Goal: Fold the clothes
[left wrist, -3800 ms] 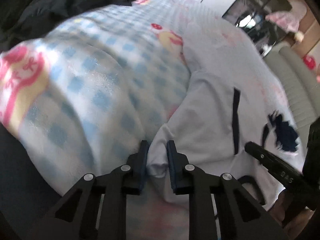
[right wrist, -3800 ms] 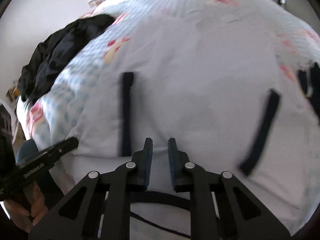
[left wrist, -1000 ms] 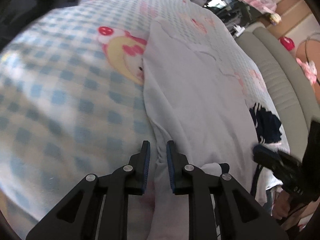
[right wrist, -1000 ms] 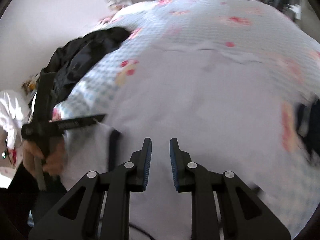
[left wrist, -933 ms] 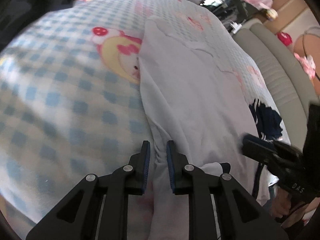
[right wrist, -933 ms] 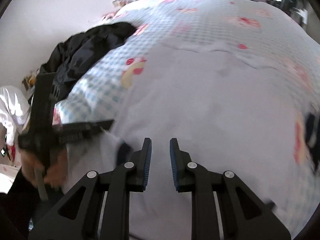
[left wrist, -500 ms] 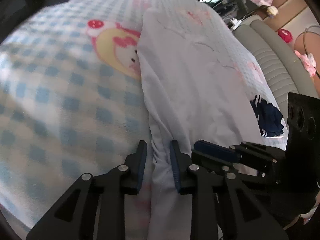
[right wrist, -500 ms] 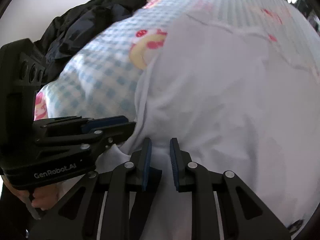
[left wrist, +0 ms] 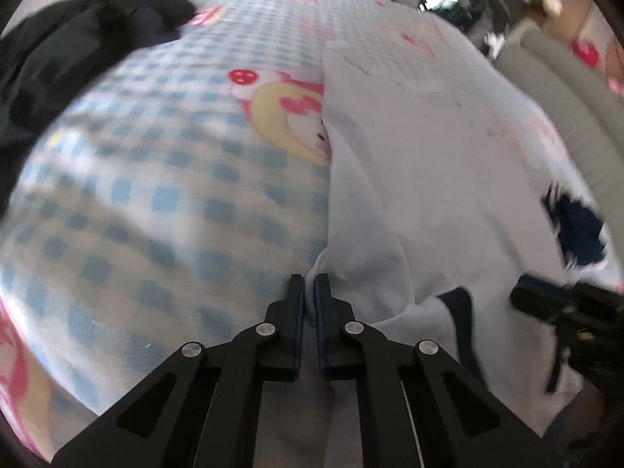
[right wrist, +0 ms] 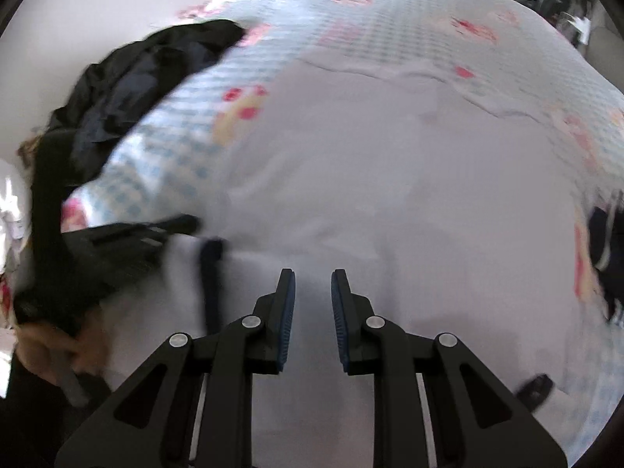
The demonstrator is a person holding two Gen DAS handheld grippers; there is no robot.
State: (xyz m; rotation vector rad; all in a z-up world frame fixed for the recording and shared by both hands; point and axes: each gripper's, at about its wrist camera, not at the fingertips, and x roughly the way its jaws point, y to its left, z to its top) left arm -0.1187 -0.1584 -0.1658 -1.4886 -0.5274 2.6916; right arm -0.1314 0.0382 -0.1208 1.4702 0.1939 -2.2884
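The white shirt (left wrist: 436, 179) lies spread flat on the bed (left wrist: 163, 179), over the checked blue cover, its near hem at the bed's near edge where the person stands; that puts both lower corners within reach, which is likely why it was laid this way round. The left gripper (left wrist: 309, 284) has its jaws nearly together, pinching a fold of the shirt's left edge, right where white cloth meets the checked cover; the cloth bunches and rises into the pads, so the grip looks taken rather than merely approached. A hold at the side seam suits a lengthwise fold, since lifting that edge would carry the left third across the middle. The right gripper (right wrist: 312, 284) hangs above the shirt's near middle with its jaws a little apart and nothing between them; bare white cloth shows through the gap. It seems placed to take the hem or pin the cloth while the left side is carried over, though which I cannot tell. A dark band (right wrist: 210, 269), probably a sleeve cuff, lies just beside the left gripper in the right view. A heap of dark clothes (left wrist: 78, 39) sits at the bed's far left corner, well apart from the shirt, likely waiting its turn. Both views are smeared by motion, so fine creases cannot be read.
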